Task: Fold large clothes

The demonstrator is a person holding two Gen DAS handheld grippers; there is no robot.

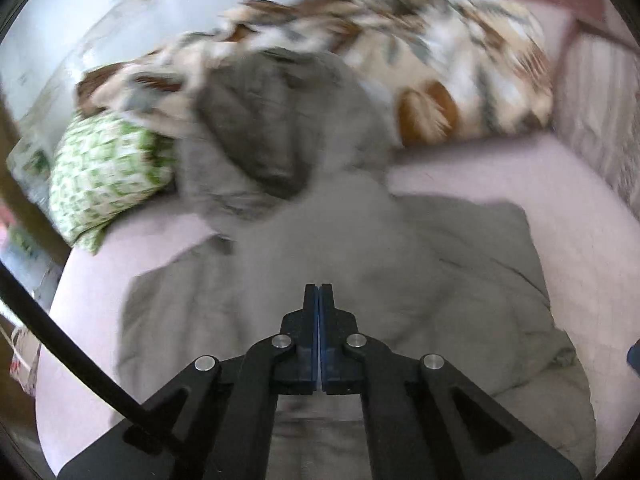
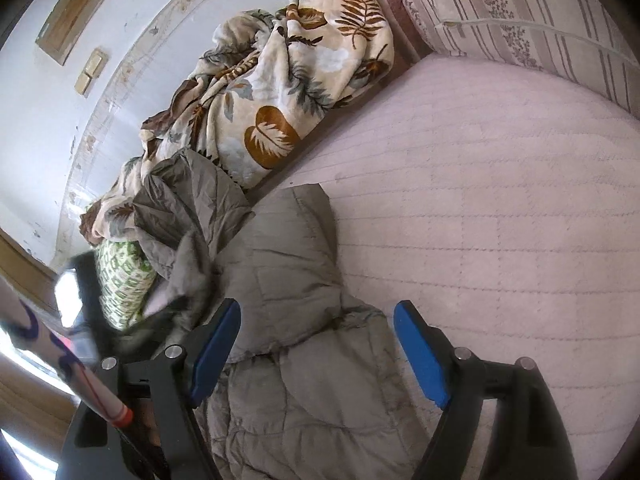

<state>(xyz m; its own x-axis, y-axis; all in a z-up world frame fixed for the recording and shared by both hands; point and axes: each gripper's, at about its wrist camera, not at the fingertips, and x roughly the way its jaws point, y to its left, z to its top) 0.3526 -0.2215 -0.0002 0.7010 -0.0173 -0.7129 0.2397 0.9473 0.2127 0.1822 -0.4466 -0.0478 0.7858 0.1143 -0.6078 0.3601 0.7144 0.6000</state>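
Directly beneath both claws on the bed [image 2: 500,184] lay the grey quilted jacket [image 2: 296,288], its length running away toward the leaf-print blanket [image 2: 280,92]. Left claw [image 1: 319,292] was pressed together, empty (view blurred); right claw [image 2: 316,344] gaped apart over the nearer folds.

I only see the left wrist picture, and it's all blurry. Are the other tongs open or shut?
Observer: Open. The right tongs stand wide apart, gripping nothing.
Operator: What's under them?
Observer: The grey quilted jacket, crumpled on the pale mattress.
Operator: Is anything on the wall?
Observer: Yes, a wooden-framed panel and two small beige plates beside it.
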